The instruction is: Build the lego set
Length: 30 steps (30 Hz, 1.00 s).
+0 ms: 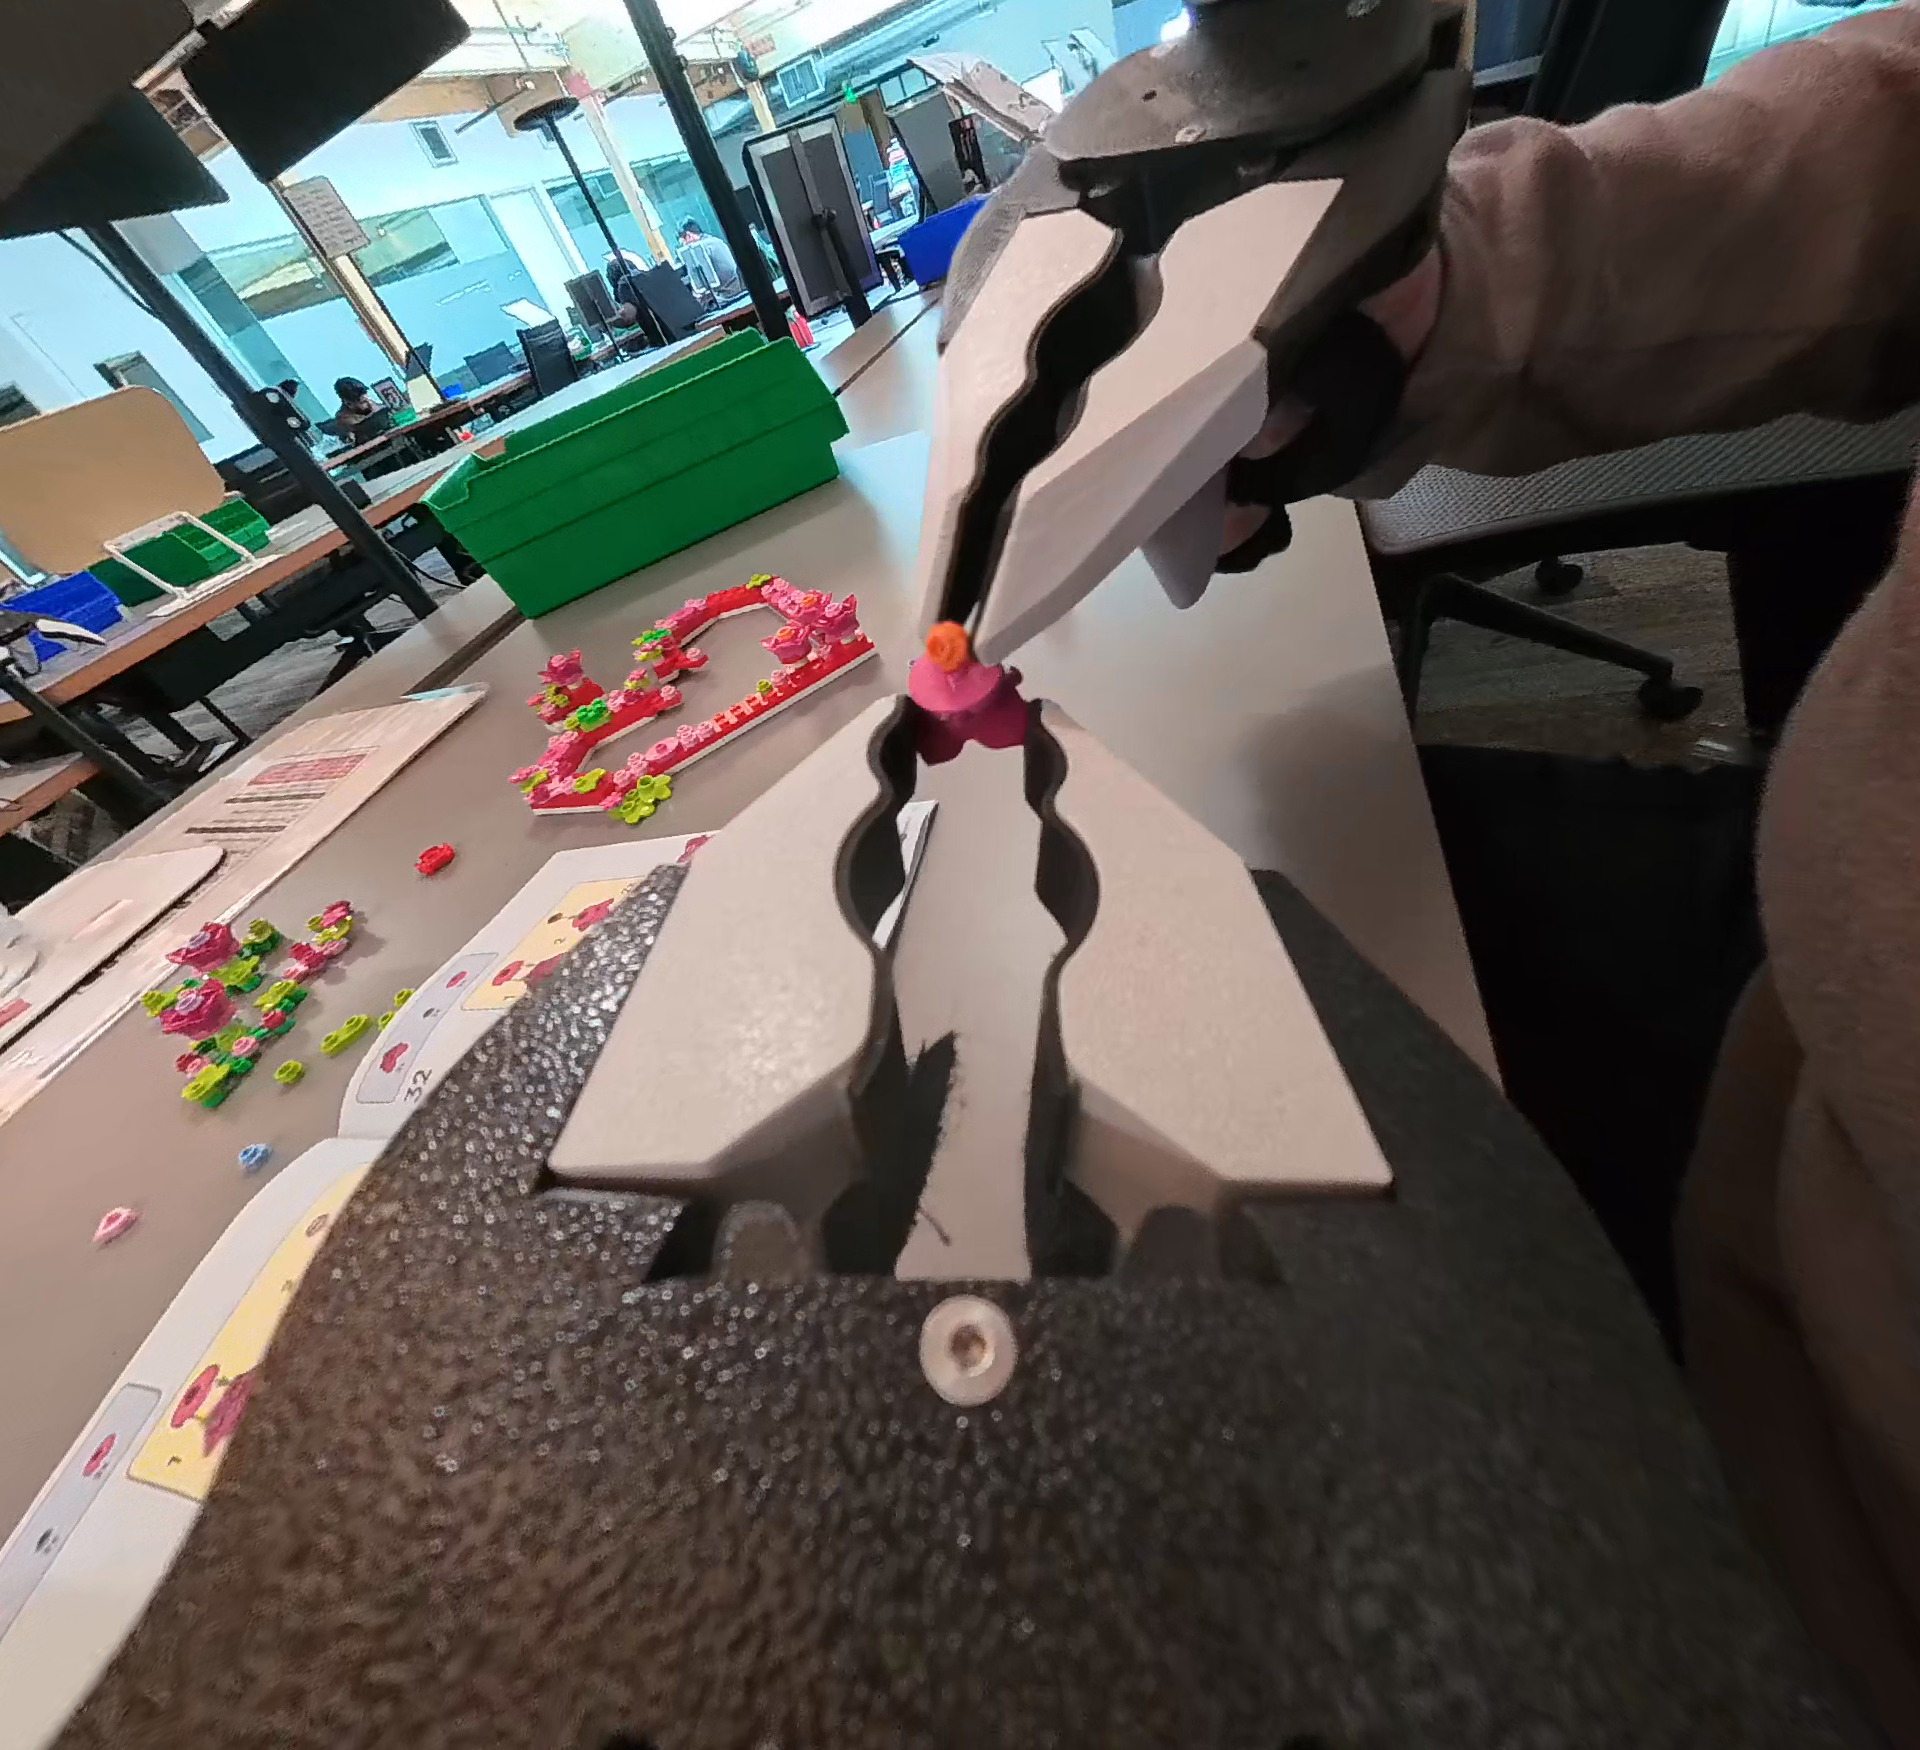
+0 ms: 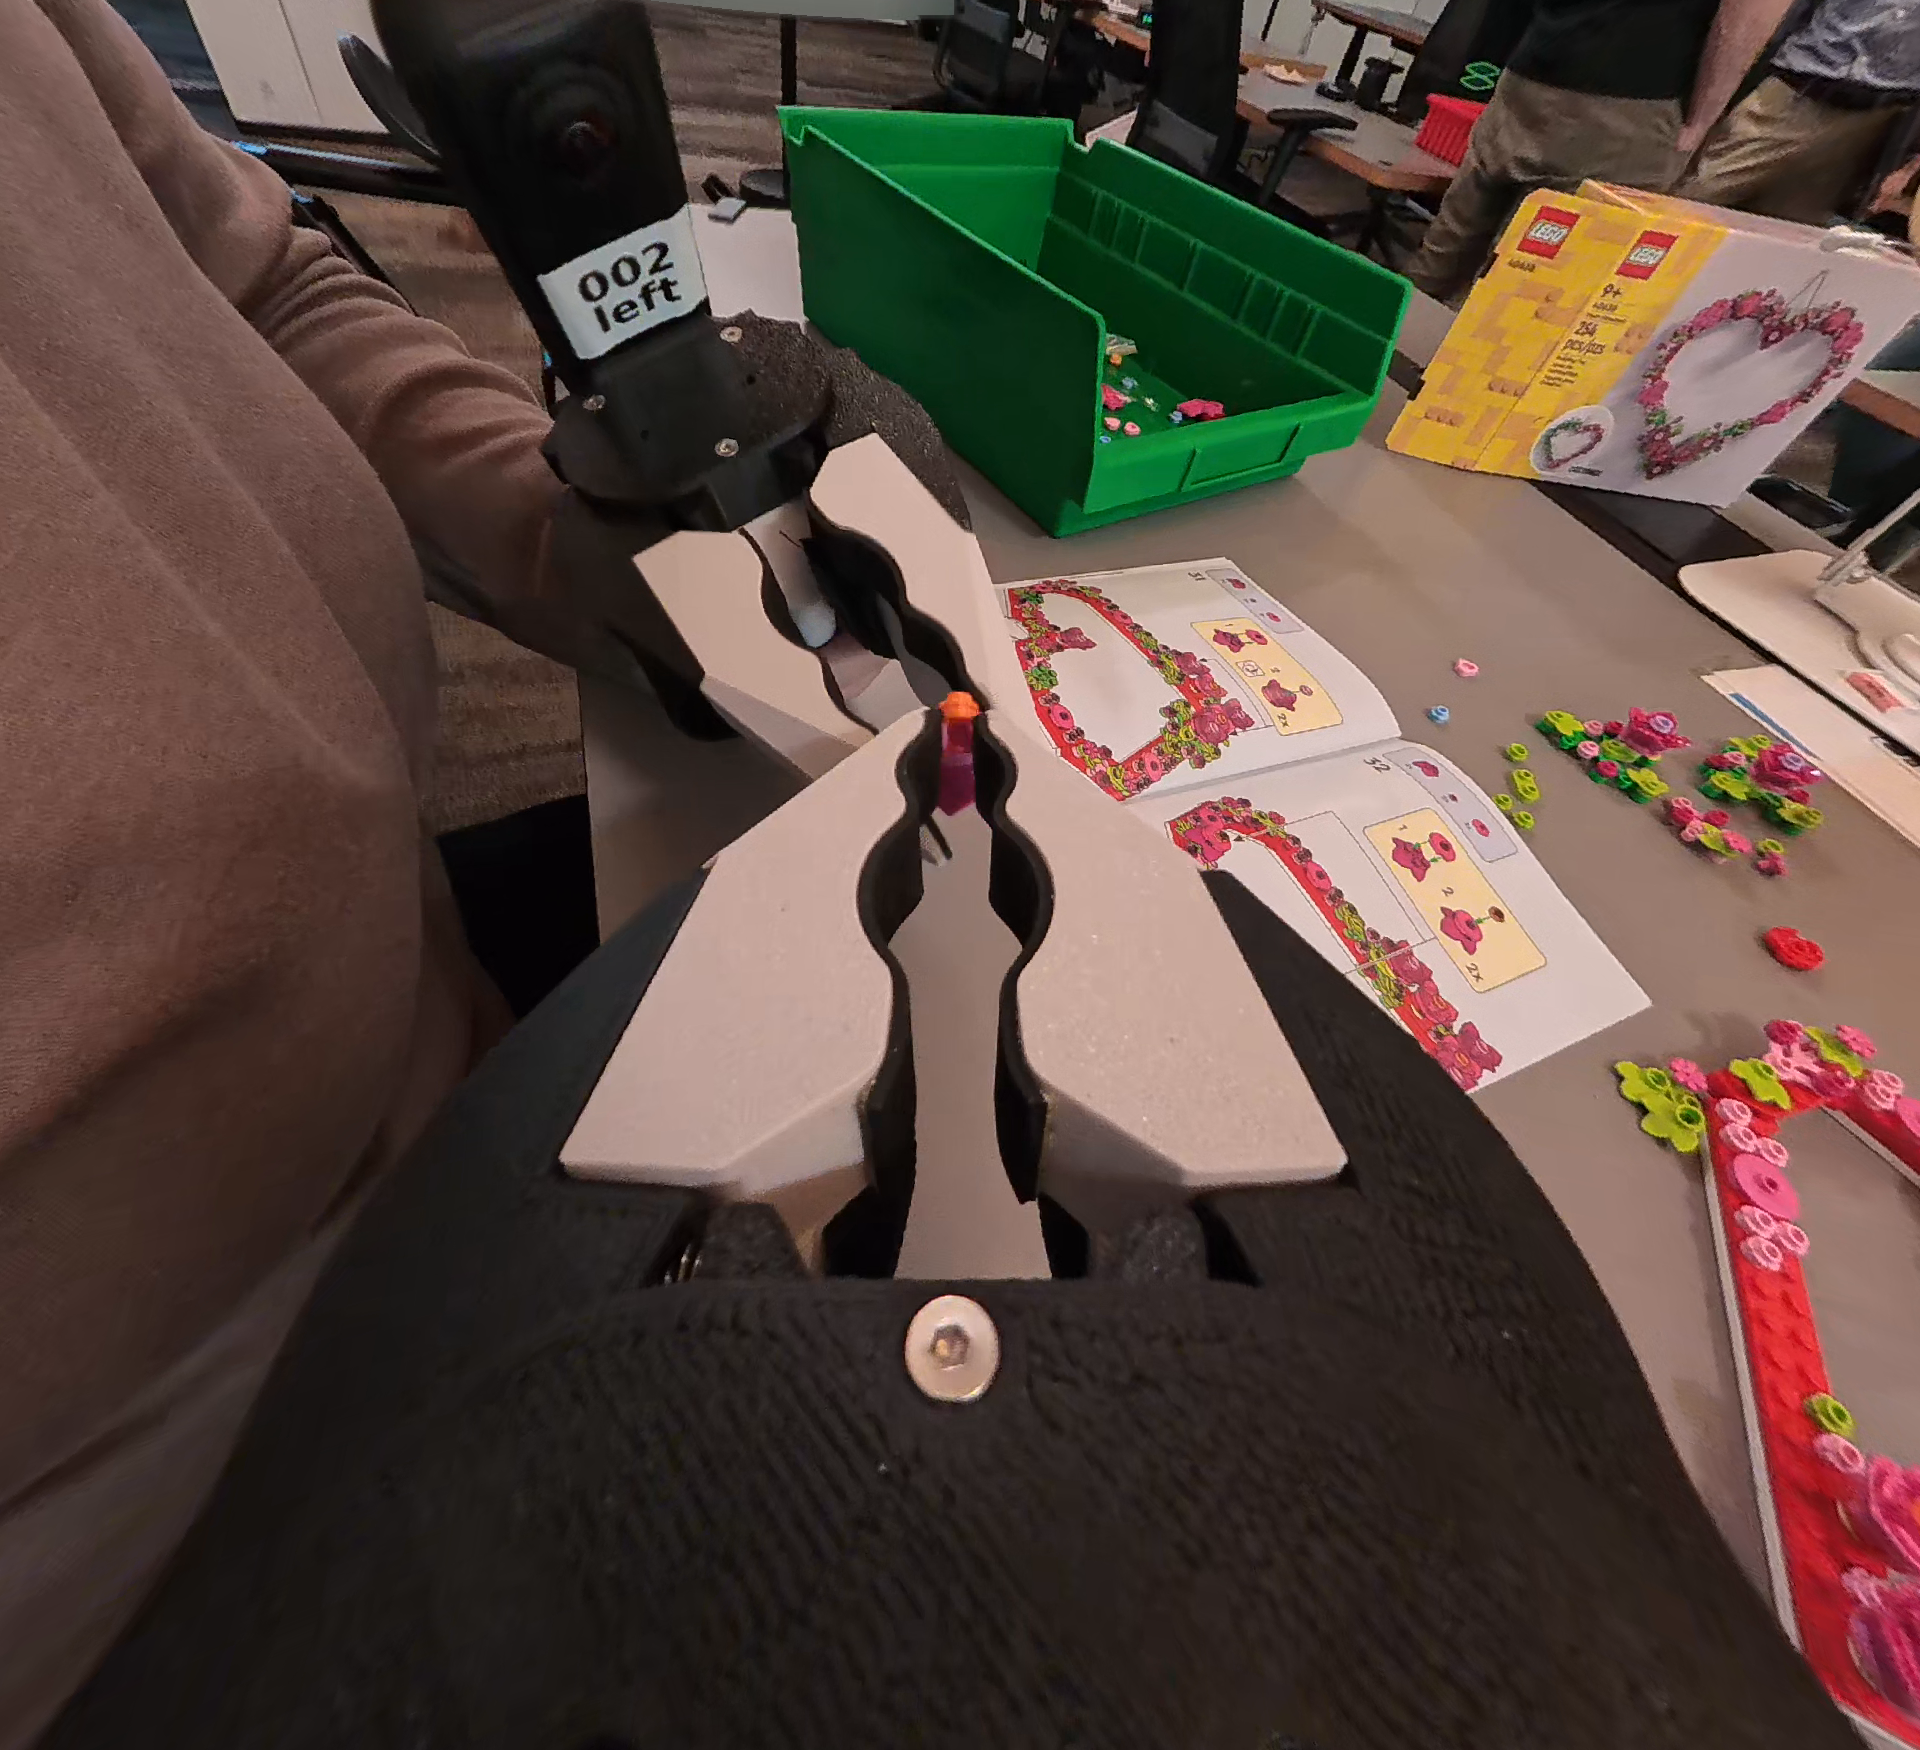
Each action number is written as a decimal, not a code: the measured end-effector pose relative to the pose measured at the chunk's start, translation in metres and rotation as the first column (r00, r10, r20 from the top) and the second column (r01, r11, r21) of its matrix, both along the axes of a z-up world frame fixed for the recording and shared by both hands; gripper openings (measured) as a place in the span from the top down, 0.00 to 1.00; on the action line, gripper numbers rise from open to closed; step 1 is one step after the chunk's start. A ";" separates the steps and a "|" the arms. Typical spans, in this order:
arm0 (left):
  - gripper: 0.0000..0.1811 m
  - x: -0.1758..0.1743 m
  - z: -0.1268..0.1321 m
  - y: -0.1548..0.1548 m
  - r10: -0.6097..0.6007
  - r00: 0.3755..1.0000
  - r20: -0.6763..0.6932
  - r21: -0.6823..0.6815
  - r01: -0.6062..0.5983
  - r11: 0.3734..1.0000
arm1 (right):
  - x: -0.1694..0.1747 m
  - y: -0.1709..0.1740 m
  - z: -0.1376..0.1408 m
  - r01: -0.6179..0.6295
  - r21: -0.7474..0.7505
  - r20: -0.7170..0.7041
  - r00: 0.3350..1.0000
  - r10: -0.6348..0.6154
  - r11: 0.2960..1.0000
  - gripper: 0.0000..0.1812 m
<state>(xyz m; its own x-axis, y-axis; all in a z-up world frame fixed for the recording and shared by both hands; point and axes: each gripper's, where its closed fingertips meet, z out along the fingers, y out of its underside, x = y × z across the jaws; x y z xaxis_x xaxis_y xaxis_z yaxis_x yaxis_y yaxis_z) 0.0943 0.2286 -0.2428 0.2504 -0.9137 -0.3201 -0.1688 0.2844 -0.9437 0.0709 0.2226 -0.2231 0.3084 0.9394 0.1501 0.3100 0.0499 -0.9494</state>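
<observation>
Hovering above the counter point(image 1: 1143, 557), a magenta flower piece point(image 1: 961, 703) was clenched by the left claw point(image 1: 966, 713); its orange stud point(image 1: 948, 644) was gripped by the right claw point(image 2: 956, 724).

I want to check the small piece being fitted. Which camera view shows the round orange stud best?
The left wrist view: the round orange stud sits clearly atop the magenta plastic flower, at the right claw tips. The right wrist view shows it smaller, partly between fingertips.

A mesh office chair point(image 1: 1621, 505) stands beside the grey table point(image 1: 1195, 682) (people point(image 2: 1662, 38) stand farther off).
</observation>
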 end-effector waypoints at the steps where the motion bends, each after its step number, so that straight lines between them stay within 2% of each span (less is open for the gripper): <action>1: 0.90 0.000 0.000 0.000 -0.003 1.000 0.001 -0.005 0.003 1.000 | 0.001 0.000 0.000 0.000 -0.003 -0.005 1.000 0.000 1.000 0.98; 30: 0.90 0.004 -0.020 0.001 -0.017 0.992 -0.124 -0.077 0.007 0.997 | 0.009 0.001 -0.019 -0.020 -0.038 0.114 0.993 0.024 0.999 0.97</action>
